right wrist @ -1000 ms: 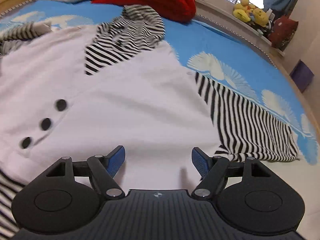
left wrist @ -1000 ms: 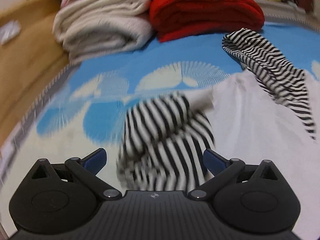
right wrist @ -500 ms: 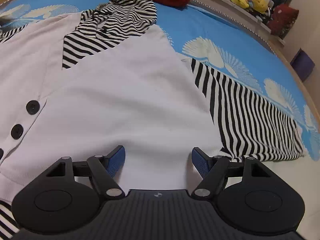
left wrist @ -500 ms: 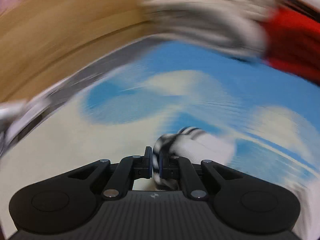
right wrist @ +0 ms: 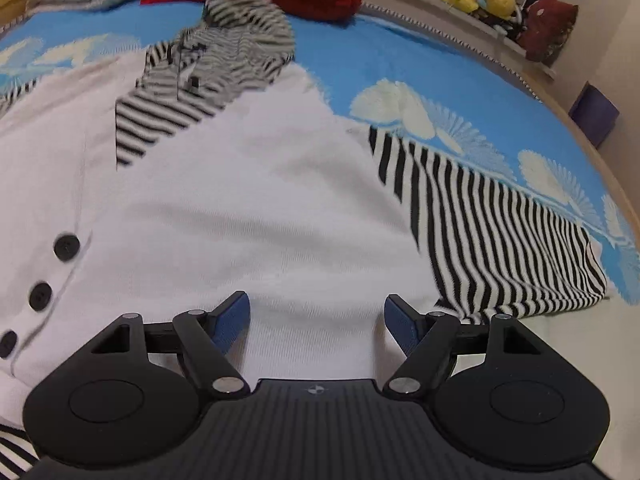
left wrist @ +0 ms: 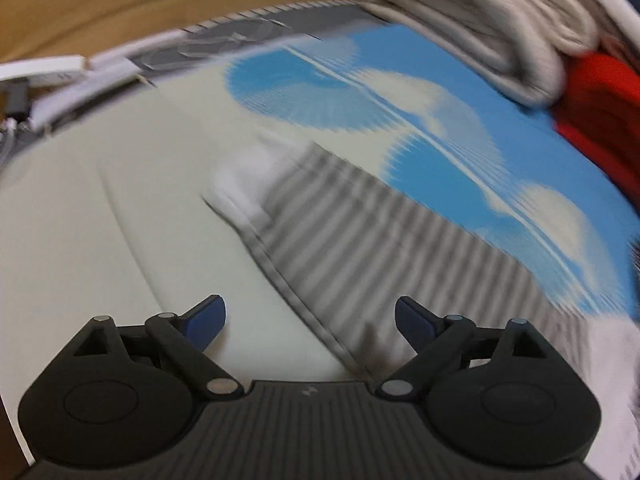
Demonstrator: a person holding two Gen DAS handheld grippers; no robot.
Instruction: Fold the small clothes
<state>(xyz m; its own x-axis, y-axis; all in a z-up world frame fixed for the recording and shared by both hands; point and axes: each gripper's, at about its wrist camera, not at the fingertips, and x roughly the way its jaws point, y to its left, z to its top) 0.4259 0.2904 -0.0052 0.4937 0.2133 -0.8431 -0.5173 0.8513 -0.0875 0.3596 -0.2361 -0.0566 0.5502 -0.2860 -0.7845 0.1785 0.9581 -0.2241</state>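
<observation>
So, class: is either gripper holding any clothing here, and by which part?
Nothing is held. The left gripper, jaws just opened, stands over the striped sleeve; the right gripper is open above the white cardigan.

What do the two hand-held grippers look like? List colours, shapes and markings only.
Both look identical. The left hand-held gripper and the right hand-held gripper each have a matte black ribbed body with a small round emblem at its centre, two rounded black side housings with disc-shaped insets, black linkage bars with silver pivot pins, and dark blue finger pads. No cables, sleeves or hands show.
</observation>
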